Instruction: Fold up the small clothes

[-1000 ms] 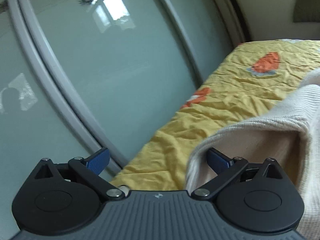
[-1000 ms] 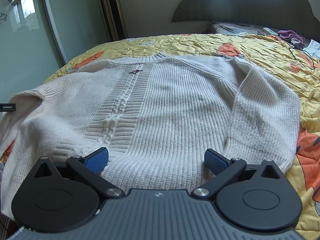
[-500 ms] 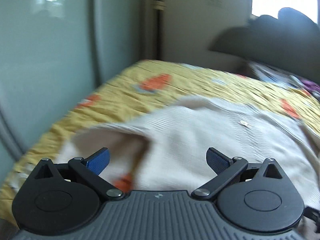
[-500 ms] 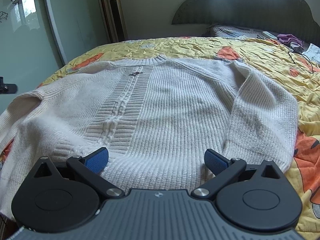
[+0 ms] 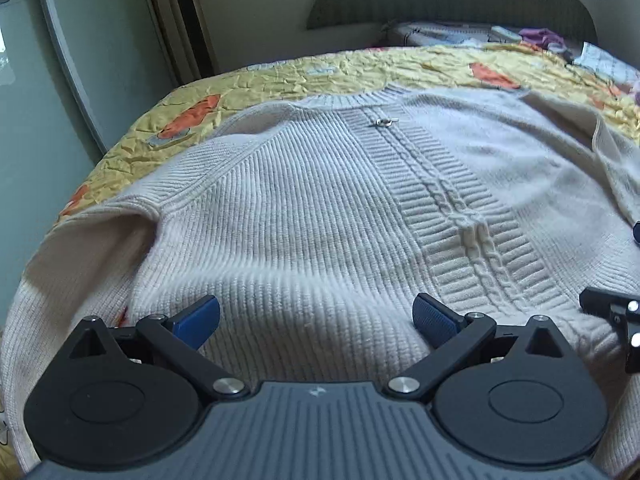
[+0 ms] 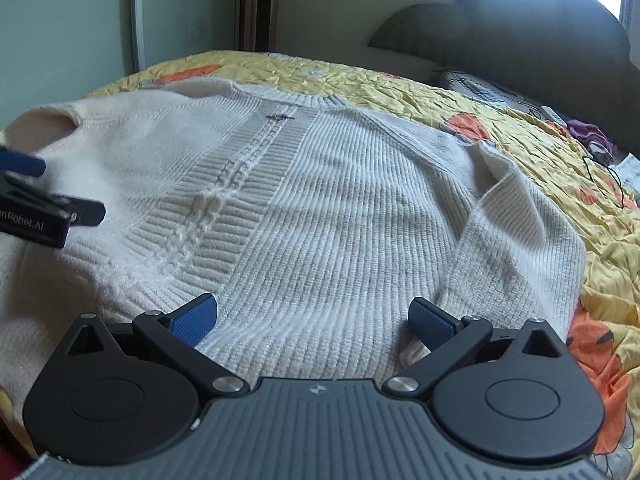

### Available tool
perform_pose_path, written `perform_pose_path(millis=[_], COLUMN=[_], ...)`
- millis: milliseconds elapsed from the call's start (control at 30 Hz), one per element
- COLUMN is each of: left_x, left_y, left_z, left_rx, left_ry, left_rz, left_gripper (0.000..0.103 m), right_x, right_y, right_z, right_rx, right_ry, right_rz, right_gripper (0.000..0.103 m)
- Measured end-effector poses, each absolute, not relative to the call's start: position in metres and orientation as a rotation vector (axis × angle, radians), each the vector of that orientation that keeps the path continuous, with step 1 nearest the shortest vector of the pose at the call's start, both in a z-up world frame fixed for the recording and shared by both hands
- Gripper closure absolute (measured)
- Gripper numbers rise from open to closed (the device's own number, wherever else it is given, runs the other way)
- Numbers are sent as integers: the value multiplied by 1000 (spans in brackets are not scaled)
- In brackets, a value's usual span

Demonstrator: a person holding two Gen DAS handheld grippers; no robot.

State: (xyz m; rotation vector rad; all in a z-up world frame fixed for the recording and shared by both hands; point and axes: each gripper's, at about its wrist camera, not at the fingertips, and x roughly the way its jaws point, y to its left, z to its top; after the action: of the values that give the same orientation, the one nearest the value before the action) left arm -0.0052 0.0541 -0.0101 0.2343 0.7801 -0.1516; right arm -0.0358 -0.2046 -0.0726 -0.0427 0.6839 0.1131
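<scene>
Cream knit sweater (image 5: 312,216) lies spread flat, front up, on yellow quilt (image 5: 360,74) w/ orange patches. Neck toward far end, hem at near edge. Cable rib runs down centre; small metal ring (image 5: 385,121) just below collar.

L gripper (image 5: 316,314): jaws spread wide, nothing between blue pads (image 5: 198,316). Poised over hem, left half of the body. Contact w/ knit: cannot tell.

R gripper (image 6: 312,314): jaws likewise wide apart, empty. Poised over hem, right half, near where right sleeve (image 6: 516,236) lies folded in along the body.

Left sleeve (image 5: 76,264) drapes over near-left edge of bed; armhole area bunched, a fold standing up.

Each gripper shows at the edge of the other's cam: both side by side along the hem, apart.

Far end: dark headboard (image 6: 516,36), pillow (image 5: 448,34), purple item (image 6: 588,132) and a black cable (image 6: 600,172) on quilt at far right. Glass sliding door (image 5: 24,92) on left, tall tower unit (image 5: 188,20) in far-left corner.
</scene>
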Motion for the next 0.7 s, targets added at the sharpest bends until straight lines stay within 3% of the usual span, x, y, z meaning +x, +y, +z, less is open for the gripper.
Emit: perform_pose_path(millis=[167,533,700], left_x=[-18,-21,-19], left_y=[59,50,45], left_z=[6,6,9], left_rx=[208,151,86], left_ry=[666,648,651], left_rz=[-126,-160,-176], left_gripper=[0,0,0], right_x=[-46,-42,-38], right_y=[-230,-232,-243], right_z=[-56,-88,-90], right_rx=[-4,-224,-100], right_ry=[489,519,578], right_rz=[48,-38,15], right_gripper=[0,0,0])
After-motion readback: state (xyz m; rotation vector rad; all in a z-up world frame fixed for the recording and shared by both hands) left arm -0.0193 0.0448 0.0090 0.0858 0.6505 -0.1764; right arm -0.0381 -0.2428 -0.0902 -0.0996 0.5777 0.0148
